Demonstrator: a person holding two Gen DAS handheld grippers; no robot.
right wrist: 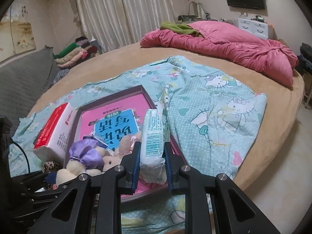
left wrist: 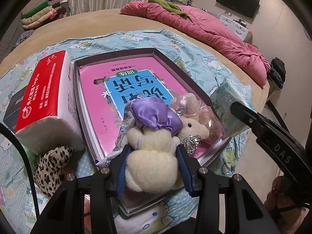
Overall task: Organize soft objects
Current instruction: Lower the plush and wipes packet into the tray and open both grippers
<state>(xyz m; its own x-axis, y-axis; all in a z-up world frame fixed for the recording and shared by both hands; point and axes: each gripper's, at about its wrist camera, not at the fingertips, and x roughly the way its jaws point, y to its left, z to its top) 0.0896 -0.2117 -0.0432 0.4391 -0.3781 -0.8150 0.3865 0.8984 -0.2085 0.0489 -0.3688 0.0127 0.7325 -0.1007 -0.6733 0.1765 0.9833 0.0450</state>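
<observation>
My left gripper (left wrist: 153, 150) is shut on a cream plush toy (left wrist: 152, 156) with a purple satin bow (left wrist: 156, 117), held low over the near end of a dark shallow box (left wrist: 117, 55). A pink book (left wrist: 109, 101) lies in that box. A second small plush rabbit (left wrist: 192, 127) in clear wrapping rests on the book beside the first. My right gripper (right wrist: 152, 145) is shut on a green-and-white tissue pack (right wrist: 154, 128), upright at the box's right rim. In the left wrist view this pack (left wrist: 228, 101) shows at the right with one of the right gripper's fingers (left wrist: 245, 115) on it.
A red-and-white tissue pack (left wrist: 44, 97) lies along the box's left side, with a leopard-print cloth (left wrist: 52, 165) at its near end. Everything sits on a light-blue cartoon blanket (right wrist: 214, 107) on a round tan bed. A pink quilt (right wrist: 234, 46) is bunched at the far side.
</observation>
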